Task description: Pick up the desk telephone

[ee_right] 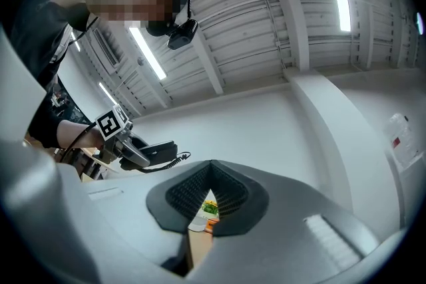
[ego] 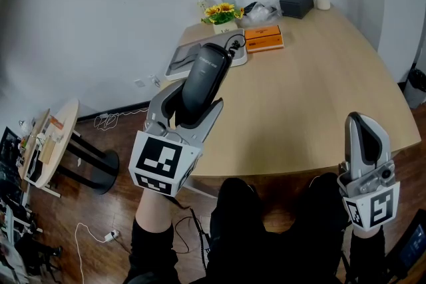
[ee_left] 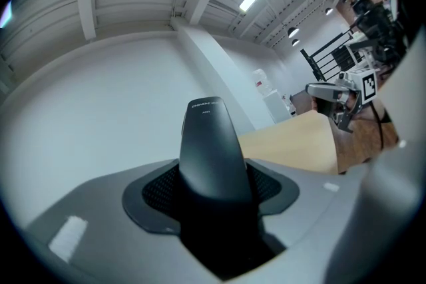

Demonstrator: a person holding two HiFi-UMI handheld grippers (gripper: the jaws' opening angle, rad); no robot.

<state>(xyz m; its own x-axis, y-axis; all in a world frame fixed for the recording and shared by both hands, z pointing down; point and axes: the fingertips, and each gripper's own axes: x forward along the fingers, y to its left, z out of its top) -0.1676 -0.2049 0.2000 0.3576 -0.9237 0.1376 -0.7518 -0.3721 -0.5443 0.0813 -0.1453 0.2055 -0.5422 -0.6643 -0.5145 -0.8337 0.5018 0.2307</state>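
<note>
My left gripper [ego: 192, 103] is shut on the black telephone handset [ego: 204, 78], held upright above the table's left edge. In the left gripper view the handset [ee_left: 212, 156] stands between the ribbed pads. Its curly cord [ego: 234, 43] runs back to the grey phone base [ego: 181, 59] at the far left of the wooden table [ego: 313, 96]. My right gripper [ego: 363, 133] is shut on nothing and points upward near the table's front right edge. The right gripper view shows the left gripper with the handset [ee_right: 148, 152] off to the left.
An orange box [ego: 263, 38], a pot of sunflowers [ego: 223, 13], a black box [ego: 296, 3] and a white cup [ego: 323, 0] stand at the table's far end. A small round side table [ego: 50, 143] and cables [ego: 100, 233] are on the floor at left.
</note>
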